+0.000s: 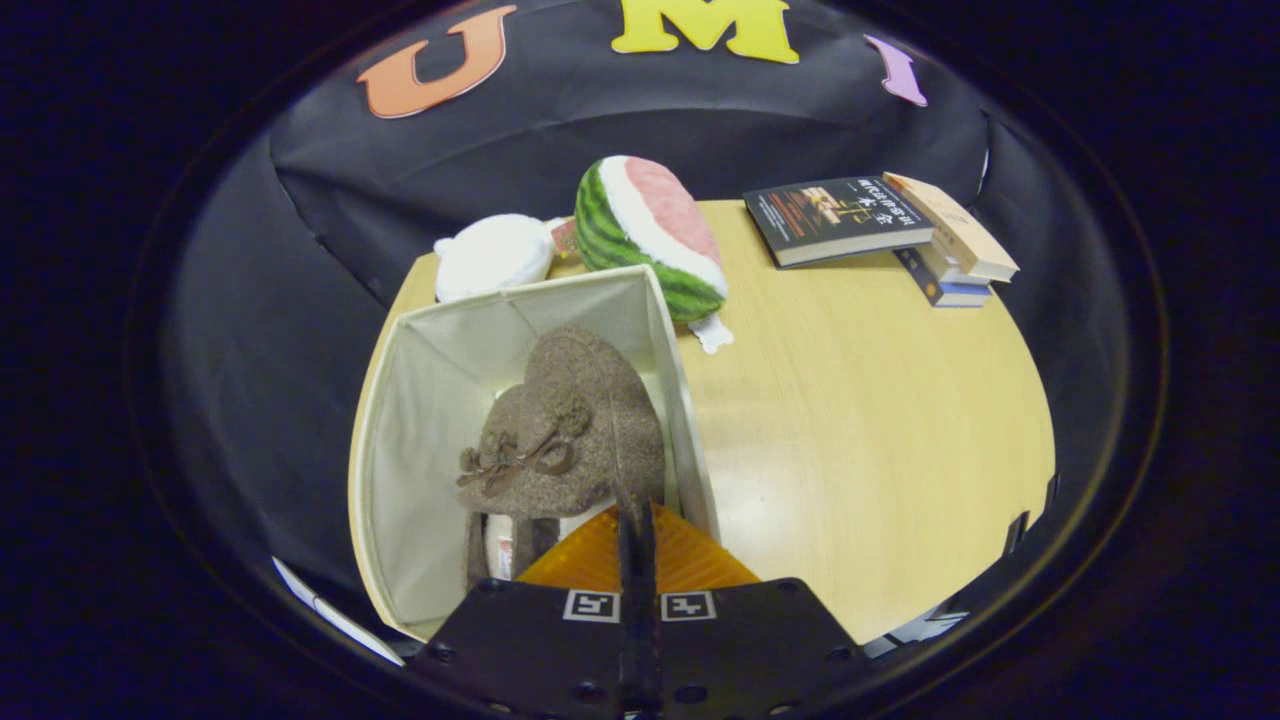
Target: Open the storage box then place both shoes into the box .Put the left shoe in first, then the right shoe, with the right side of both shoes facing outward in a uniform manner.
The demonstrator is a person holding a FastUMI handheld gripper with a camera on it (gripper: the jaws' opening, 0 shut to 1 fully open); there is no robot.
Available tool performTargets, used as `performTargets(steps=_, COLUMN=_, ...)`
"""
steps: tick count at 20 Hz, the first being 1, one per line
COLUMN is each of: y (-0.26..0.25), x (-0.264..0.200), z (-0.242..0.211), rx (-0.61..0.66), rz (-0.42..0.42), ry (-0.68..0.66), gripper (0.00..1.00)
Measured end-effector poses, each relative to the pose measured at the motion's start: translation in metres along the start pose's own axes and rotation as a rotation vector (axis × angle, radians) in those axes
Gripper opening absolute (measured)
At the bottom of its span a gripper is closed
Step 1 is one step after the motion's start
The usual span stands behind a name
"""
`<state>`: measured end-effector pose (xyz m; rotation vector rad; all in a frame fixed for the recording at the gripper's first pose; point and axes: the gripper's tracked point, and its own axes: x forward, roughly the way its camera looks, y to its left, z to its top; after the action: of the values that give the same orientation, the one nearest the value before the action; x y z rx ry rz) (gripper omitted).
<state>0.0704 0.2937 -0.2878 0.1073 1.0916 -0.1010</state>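
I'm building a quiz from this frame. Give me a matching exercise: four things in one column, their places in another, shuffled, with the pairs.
1. brown shoe
2. watermelon plush
3. books
4. white plush

A. stacked at the table's far corner
B. inside the storage box, pinched by the gripper
C. behind the box's far left corner
D. behind the box's far right corner

Pairs: 1-B, 2-D, 3-A, 4-C
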Motion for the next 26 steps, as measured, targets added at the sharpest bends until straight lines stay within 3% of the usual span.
performTargets(steps=2, y=0.004, x=0.001, z=0.0, rx=-0.021, rz=0.001, ry=-0.005, gripper=0.01)
performTargets(steps=5, y=0.003, x=-0.002, z=0.004, rx=-0.028, rz=-0.003, ry=-0.023, gripper=0.1)
performTargets(steps=10, y=0.004, x=-0.012, z=0.01, rx=-0.037, rz=0.034, ry=-0.062, gripper=0.12)
performTargets(steps=15, y=0.001, x=-0.046, z=0.019, rx=-0.046, rz=0.074, ry=-0.127, gripper=0.54)
performTargets(steps=19, y=-0.022, x=-0.078, z=0.032, rx=-0.038, rz=0.081, ry=-0.214, gripper=0.8)
performTargets(steps=23, y=-0.066, x=-0.105, z=0.044, rx=-0.02, rz=0.061, ry=-0.296, gripper=0.92)
performTargets(steps=26, y=-0.105, x=-0.127, z=0.055, rx=-0.017, rz=0.031, ry=-0.368, gripper=0.96)
